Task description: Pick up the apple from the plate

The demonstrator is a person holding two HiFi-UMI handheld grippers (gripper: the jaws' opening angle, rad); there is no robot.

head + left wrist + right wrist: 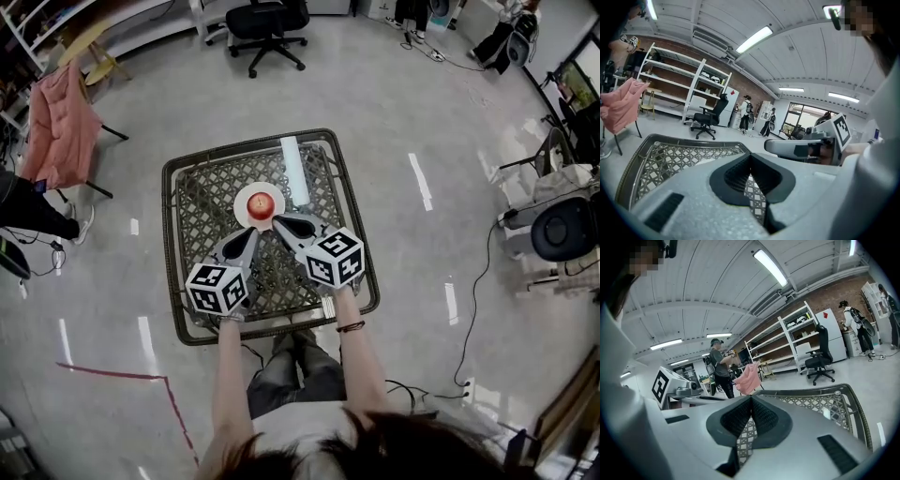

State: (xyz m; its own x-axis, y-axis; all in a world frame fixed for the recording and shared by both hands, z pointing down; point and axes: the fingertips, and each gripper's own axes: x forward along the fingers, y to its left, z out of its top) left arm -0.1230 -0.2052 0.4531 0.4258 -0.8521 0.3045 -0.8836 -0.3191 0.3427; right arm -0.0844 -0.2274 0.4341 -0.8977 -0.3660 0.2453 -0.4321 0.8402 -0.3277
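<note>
A red apple (pixel 262 202) sits on a small white plate (pixel 246 212) near the middle of the lattice-topped table (pixel 202 202). Both grippers hover over the table's near half, pointing at the plate. My left gripper (pixel 251 232) is shut and empty, its tip just short of the plate's near edge. My right gripper (pixel 278 223) is also shut and empty, its tip at the plate's near right rim. In the left gripper view the jaws (pixel 750 155) meet over the lattice, and in the right gripper view the jaws (pixel 751 397) do the same. Neither gripper view shows the apple.
A white roll (pixel 294 170) lies on the table right of the plate. Around the table are an office chair (pixel 268 26), a chair draped in pink cloth (pixel 58 122), shelving (pixel 679 89), and cables on the floor (pixel 473 309). People stand in the background (pixel 721 367).
</note>
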